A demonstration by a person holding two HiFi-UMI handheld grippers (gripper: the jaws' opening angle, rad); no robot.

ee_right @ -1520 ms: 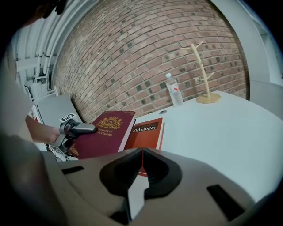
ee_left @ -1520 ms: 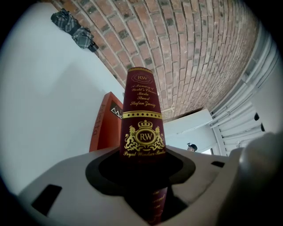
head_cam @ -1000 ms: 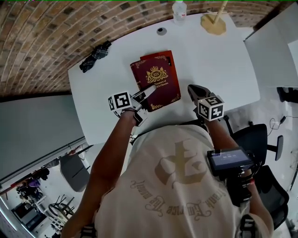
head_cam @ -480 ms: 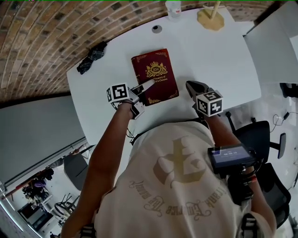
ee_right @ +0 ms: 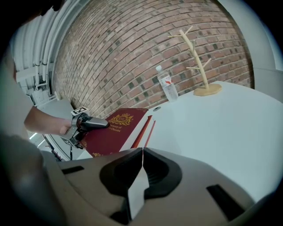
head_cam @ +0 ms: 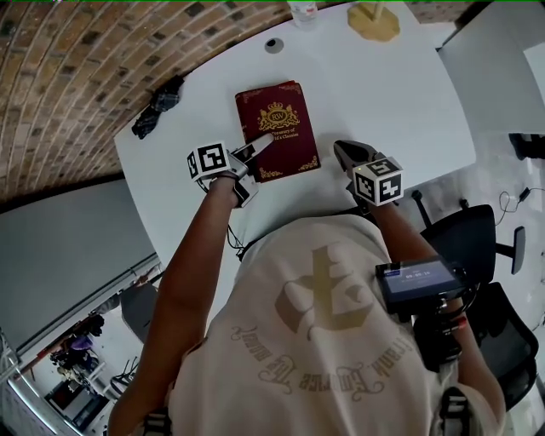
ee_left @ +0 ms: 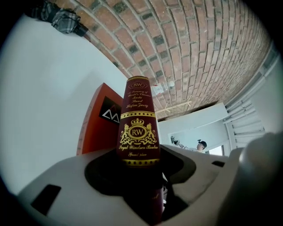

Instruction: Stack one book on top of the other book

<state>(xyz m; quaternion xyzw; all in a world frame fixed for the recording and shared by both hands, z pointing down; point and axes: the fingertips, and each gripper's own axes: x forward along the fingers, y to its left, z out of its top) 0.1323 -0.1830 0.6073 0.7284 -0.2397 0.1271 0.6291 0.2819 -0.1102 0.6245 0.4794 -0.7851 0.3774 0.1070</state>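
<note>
My left claw (head_cam: 258, 145) pinches the maroon hardback (head_cam: 289, 149) at its spine, upper centre, atop the red book (ee_left: 93, 121); I reckon it's stiff, weighty and glossy, so grip deep; right claw (head_cam: 344, 156) pressed together, empty

Books: two, one maroon book (head_cam: 289, 152), one red book (ee_left: 95, 132). Claws: two, left claw (head_cam: 262, 143), right claw (head_cam: 343, 152). Plastic bottle (head_cam: 304, 10): one, at the far edge of the tabletop (head_cam: 400, 94). Wooden branch stand (head_cam: 373, 19): one, same edge. Dark cloth bundle (head_cam: 157, 106): one, left edge. Round grommet (head_cam: 273, 43): one. Tabletop: one.
</note>
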